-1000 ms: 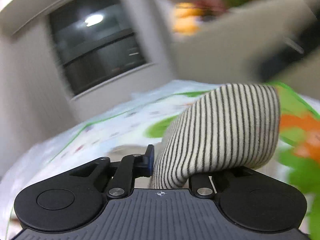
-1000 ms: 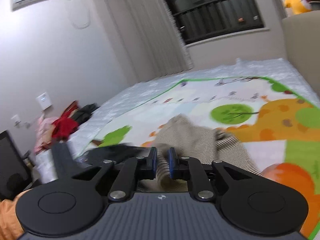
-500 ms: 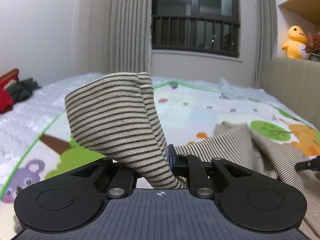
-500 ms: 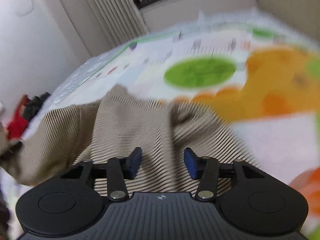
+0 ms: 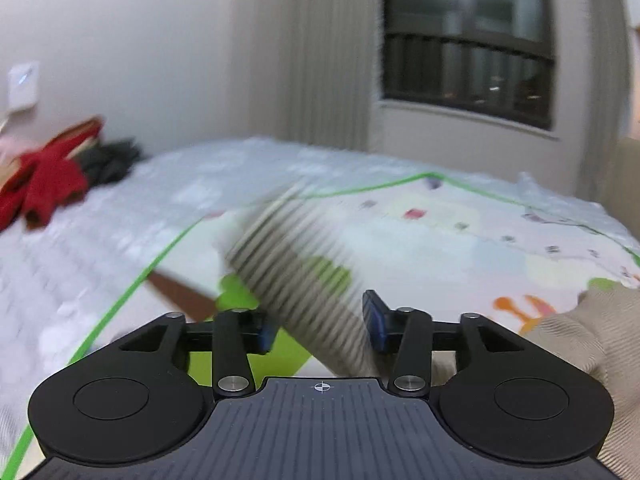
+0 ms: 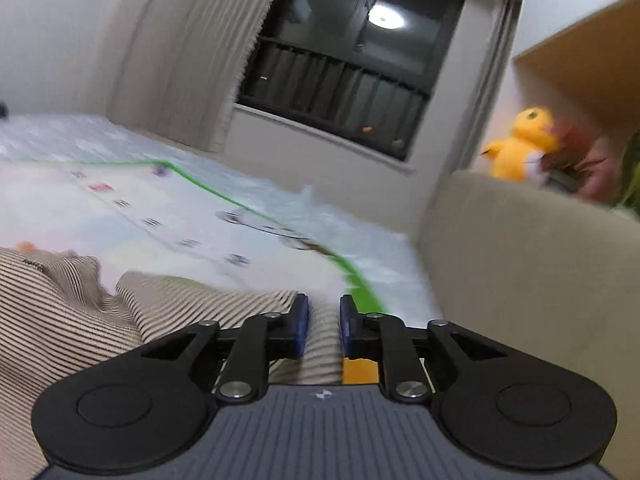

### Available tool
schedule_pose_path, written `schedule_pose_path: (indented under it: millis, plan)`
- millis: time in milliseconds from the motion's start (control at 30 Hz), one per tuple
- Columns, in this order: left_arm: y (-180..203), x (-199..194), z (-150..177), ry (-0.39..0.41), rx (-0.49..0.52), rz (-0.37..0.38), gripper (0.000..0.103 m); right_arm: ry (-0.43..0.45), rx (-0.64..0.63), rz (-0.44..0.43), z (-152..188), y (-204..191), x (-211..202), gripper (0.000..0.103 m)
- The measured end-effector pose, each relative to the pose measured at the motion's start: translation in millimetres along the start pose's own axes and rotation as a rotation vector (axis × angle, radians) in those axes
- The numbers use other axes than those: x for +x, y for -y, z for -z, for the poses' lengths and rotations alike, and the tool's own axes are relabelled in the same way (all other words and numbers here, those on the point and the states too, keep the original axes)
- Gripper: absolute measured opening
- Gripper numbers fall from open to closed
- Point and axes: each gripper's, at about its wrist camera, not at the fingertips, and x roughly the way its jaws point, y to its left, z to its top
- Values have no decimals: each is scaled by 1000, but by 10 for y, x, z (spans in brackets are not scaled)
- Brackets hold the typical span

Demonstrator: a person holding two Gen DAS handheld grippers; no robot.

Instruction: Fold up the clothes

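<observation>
Ribbed striped knit garment on a glossy printed plastic mat

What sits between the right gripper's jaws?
A fold of the striped garment runs between the right gripper's jaws in the right wrist view, over the play mat.

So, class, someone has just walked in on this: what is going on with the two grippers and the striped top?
A person with a gripper in each hand is folding a striped top on a printed mat. The left gripper is opening, and the blurred striped sleeve between its jaws is coming free. The right gripper has striped fabric between its near-closed jaws, though a firm grip is unclear.
</observation>
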Motion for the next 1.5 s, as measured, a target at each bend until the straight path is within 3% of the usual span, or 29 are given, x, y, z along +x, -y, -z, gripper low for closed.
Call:
schedule_pose_path:
  millis: [100, 167, 233, 300, 400, 467, 633, 733, 800, 900, 967, 1033, 1100, 1167, 1333, 1433, 1467, 1500]
  plan:
    - [-64, -150, 115, -73, -54, 47, 60, -60, 142, -15, 192, 259, -123, 30]
    - [-18, -355, 229, -124, -90, 185, 68, -130, 256, -84, 450, 456, -285, 30]
    - [218, -539, 331, -168, -82, 345, 87, -206, 349, -175, 790, 579, -529, 31]
    - [555, -699, 480, -231, -31, 507, 92, -255, 417, -256, 1081, 605, -741, 35]
    - [986, -852, 734, -307, 42, 583, 94, -312, 466, -322, 1448, 518, -967, 36]
    - [1242, -930, 901, -312, 114, 519, 94, -320, 469, -336, 1605, 426, -1009, 36]
    - [1523, -1069, 1158, -426, 98, 530, 95, -264, 520, -335, 1725, 444, -1073, 37]
    - [1614, -1137, 1251, -415, 128, 491, 95, -237, 542, -327, 1722, 458, -1127, 46]
    - [1641, -1190, 1295, -411, 140, 489, 95, -239, 527, -367, 1745, 414, -1162, 54]
    - [1741, -1194, 1351, -393, 182, 482, 94, -222, 453, -410, 1756, 335, -1232, 54]
    - [1809, -1232, 1385, -391, 208, 495, 94, -209, 414, -427, 1761, 331, -1277, 46]
    - [1888, -1269, 1404, -394, 223, 501, 94, -217, 407, -442, 1777, 417, -1281, 19]
    - [1946, -1286, 1409, -396, 223, 509, 93, -240, 446, -476, 1797, 540, -1262, 5]
    - [1973, -1300, 1405, -391, 216, 510, 86, -256, 494, -516, 1818, 642, -1277, 4]
    - [1910, -1320, 1406, -354, 192, 454, 42, -238, 452, -524, 1833, 540, -1428, 4]
    - [1823, -1312, 1386, -346, 167, 453, 33, -227, 463, -471, 1839, 528, -1456, 7]
    - [1805, -1307, 1374, -347, 160, 456, 32, -228, 478, -463, 1832, 542, -1451, 17]
    - [1791, -1301, 1363, -347, 154, 459, 31, -235, 501, -459, 1822, 564, -1436, 35]
